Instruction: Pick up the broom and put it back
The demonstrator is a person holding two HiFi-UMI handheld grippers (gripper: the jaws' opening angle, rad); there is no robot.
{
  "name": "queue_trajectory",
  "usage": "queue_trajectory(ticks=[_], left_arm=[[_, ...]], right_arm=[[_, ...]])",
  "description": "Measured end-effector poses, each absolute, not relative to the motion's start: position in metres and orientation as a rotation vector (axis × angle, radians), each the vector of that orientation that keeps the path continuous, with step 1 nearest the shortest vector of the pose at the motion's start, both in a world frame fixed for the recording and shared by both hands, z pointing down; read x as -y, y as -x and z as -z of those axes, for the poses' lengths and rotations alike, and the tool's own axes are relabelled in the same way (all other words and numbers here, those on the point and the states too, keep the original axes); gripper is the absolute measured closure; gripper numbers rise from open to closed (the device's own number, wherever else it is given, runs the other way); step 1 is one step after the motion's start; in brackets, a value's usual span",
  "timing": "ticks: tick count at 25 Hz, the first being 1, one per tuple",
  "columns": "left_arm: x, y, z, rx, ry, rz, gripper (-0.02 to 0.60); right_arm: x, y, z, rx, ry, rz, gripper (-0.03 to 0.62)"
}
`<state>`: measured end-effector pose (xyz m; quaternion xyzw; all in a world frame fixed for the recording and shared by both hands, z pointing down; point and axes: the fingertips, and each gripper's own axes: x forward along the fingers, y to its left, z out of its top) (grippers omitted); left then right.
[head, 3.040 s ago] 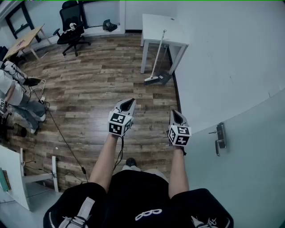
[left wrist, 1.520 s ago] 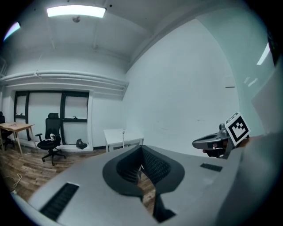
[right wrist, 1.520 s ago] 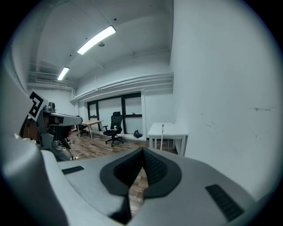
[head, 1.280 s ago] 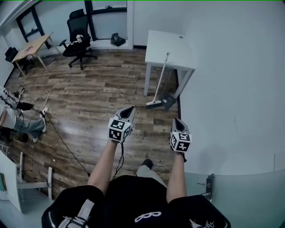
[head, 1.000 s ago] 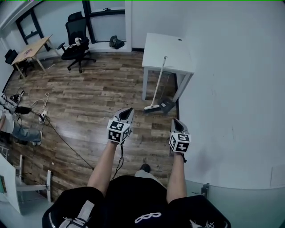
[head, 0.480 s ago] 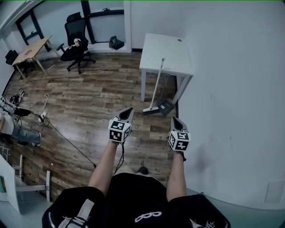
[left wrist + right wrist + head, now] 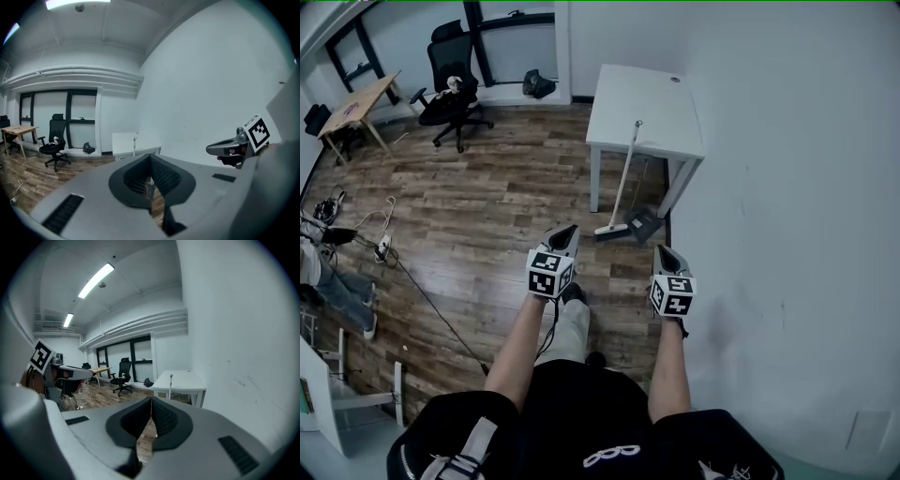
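Observation:
The broom (image 7: 619,192) leans with its white handle against the front edge of the white table (image 7: 647,89), its head on the wooden floor beside a dark dustpan (image 7: 643,224). My left gripper (image 7: 566,232) is held out just left of the broom head, shut and holding nothing. My right gripper (image 7: 663,254) hangs close to the white wall, also shut and bare. In the right gripper view the broom handle (image 7: 170,382) stands ahead before the table (image 7: 180,380). The handle top (image 7: 134,140) shows ahead in the left gripper view.
The white wall (image 7: 787,216) runs close along my right. A black office chair (image 7: 448,89) and a wooden desk (image 7: 354,101) stand far left. Cables (image 7: 389,253) trail across the floor at left, near a person's legs (image 7: 328,291).
I have walked forward: both grippers are nearer the broom and table, which sit lower and closer in the head view. The glass door behind me has left the frame.

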<state>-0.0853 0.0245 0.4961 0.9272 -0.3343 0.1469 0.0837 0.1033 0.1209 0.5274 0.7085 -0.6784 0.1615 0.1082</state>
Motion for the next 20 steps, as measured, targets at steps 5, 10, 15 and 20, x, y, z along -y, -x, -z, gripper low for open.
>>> queue_trajectory(ticks=[5, 10, 15, 20], left_arm=[[0.019, 0.052, -0.505, 0.950, -2.789, -0.451, 0.561], [0.073, 0.026, -0.507, 0.923, -2.793, -0.444, 0.561], [0.127, 0.007, -0.512, 0.900, -2.793, -0.456, 0.561], [0.184, -0.010, -0.515, 0.881, -2.789, -0.463, 0.561]], right_arm=[[-0.081, -0.128, -0.534, 1.974, -2.092, -0.480, 0.569], [-0.027, -0.151, -0.531, 1.962, -2.087, -0.469, 0.569], [0.025, -0.172, -0.535, 1.939, -2.092, -0.478, 0.569], [0.076, -0.187, -0.539, 1.918, -2.089, -0.499, 0.569]])
